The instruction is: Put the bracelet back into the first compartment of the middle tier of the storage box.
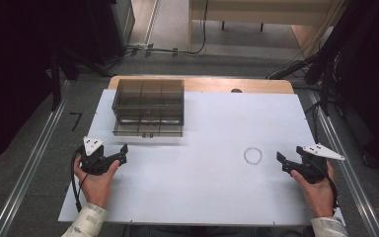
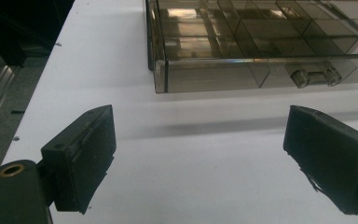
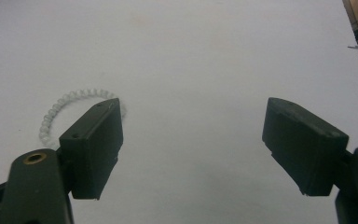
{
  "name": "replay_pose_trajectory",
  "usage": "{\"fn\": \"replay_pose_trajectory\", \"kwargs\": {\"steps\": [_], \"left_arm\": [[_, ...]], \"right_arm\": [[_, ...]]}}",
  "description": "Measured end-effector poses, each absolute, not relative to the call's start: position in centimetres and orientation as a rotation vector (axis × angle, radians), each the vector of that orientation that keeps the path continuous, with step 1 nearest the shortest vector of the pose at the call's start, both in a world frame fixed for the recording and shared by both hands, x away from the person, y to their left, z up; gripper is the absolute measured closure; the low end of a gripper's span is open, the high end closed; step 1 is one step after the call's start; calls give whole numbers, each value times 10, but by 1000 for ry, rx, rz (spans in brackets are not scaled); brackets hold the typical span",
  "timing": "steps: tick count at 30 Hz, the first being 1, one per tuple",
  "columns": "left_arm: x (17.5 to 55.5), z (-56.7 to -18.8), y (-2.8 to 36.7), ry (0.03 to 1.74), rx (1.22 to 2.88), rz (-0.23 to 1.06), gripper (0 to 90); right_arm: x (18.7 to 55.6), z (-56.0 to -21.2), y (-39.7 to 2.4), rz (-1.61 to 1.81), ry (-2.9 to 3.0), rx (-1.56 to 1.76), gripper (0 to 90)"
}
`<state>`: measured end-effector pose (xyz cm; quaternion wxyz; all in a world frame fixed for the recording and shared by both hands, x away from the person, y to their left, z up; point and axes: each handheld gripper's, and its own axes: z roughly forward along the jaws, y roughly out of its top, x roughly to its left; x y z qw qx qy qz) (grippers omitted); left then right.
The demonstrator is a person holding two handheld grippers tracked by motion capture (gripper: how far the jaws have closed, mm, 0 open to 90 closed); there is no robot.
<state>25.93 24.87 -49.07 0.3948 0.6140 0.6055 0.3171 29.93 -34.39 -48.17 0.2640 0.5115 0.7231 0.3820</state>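
Observation:
A smoky clear plastic drawer box (image 1: pixel 148 106) stands on the white table top (image 1: pixel 202 138) at the back left, its bottom drawer pulled partly out. In the left gripper view that drawer (image 2: pixel 261 51) lies just ahead, with divided compartments and a small clear handle (image 2: pixel 314 76). A bracelet of pale beads (image 1: pixel 252 156) lies on the white surface at the right. My left gripper (image 1: pixel 121 154) rests near the front left, open and holding nothing. My right gripper (image 1: pixel 282 163) sits right of the bracelet, open too. In the right gripper view the bracelet (image 3: pixel 60 109) curves behind the left jaw.
The white sheet covers a wooden table whose far edge (image 1: pixel 202 85) shows behind the box. Dark stands and cables (image 1: pixel 306 64) flank the table, and metal rails (image 1: pixel 29 163) run along the floor on both sides.

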Motion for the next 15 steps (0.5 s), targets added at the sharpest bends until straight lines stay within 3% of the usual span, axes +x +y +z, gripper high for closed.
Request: {"fn": "replay_pose_trajectory", "kwargs": {"steps": [5,15], "left_arm": [[259,-490,249,1535,1556,809,98],[258,-490,248,1532,1551,819,98]], "right_arm": [[299,-480,-342,1050,1966,1391,234],[302,-484,-336,1054,2001,1386,236]]}}
